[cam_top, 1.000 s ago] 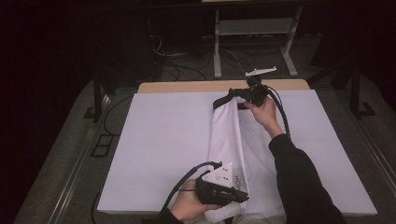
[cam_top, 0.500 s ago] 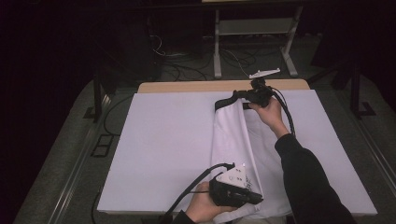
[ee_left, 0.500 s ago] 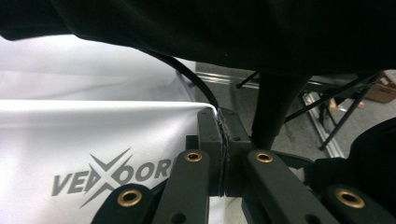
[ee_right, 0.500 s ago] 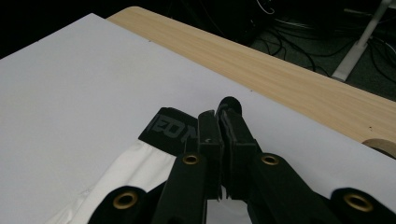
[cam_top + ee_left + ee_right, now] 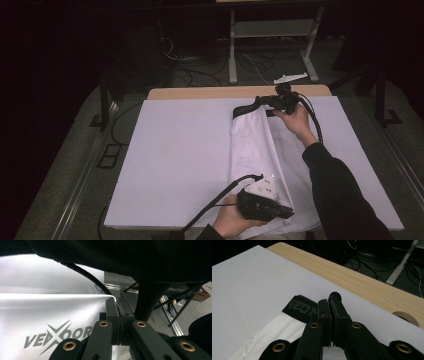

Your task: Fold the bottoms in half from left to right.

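Note:
A white garment (image 5: 252, 150) with a black waistband (image 5: 245, 107) lies stretched lengthwise on the white table cover (image 5: 175, 160). At the far end my right gripper (image 5: 261, 101) is shut on the waistband; in the right gripper view the jaws (image 5: 329, 305) pinch the lettered black band (image 5: 300, 306). Near the front edge my left gripper (image 5: 286, 212) is shut on the garment's near end. In the left gripper view its jaws (image 5: 117, 312) clamp the edge of white fabric (image 5: 50, 312) that carries a grey logo. A dark sleeve (image 5: 125, 257) hangs over them.
A strip of bare wooden tabletop (image 5: 200, 92) runs along the far edge, with a round hole (image 5: 408, 317) in it. Behind the table, on the dark floor, are a metal stand (image 5: 270, 50), cables (image 5: 195, 62) and a white scrap (image 5: 290, 77).
My left gripper has moved right and nearer the front edge with the fabric. My right gripper has shifted slightly right with the waistband, and the garment lies straighter.

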`<state>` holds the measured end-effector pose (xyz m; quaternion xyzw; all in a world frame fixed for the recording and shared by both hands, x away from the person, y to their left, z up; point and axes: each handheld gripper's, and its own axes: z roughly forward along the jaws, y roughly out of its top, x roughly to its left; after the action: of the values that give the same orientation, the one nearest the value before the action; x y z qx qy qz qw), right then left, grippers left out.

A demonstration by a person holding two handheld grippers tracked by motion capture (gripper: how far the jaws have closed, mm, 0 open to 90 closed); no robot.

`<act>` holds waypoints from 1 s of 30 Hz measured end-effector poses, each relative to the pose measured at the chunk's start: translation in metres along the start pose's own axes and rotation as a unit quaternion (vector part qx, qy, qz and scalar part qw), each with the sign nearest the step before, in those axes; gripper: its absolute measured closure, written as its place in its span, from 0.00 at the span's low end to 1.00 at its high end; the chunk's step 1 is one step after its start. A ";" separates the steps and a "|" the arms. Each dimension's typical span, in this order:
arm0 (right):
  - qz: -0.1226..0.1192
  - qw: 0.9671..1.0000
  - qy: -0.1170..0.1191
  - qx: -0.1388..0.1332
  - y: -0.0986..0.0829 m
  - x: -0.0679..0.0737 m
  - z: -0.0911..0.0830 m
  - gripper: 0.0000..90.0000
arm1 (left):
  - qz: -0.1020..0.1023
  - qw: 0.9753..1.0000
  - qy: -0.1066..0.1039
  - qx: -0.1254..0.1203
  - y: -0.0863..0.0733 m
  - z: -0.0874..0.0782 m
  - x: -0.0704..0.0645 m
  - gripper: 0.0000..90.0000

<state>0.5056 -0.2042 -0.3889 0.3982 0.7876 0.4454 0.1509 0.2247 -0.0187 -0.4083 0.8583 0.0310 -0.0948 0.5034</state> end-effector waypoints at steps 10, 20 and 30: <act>-0.003 1.000 0.001 0.009 -0.012 -0.012 0.000 0.95 | -0.019 1.000 -0.016 -0.009 -0.001 0.018 0.007 0.98; 0.007 1.000 -0.004 0.002 -0.023 -0.024 -0.008 0.95 | -0.020 1.000 -0.018 -0.004 0.004 0.035 0.009 0.98; 0.007 1.000 0.001 0.000 -0.032 -0.036 -0.012 0.95 | -0.045 0.998 -0.017 0.036 0.003 0.059 0.014 0.98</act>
<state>0.5060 -0.2477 -0.4129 0.4033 0.7852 0.4464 0.1468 0.2310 -0.0721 -0.4367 0.8718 0.0574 -0.1327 0.4680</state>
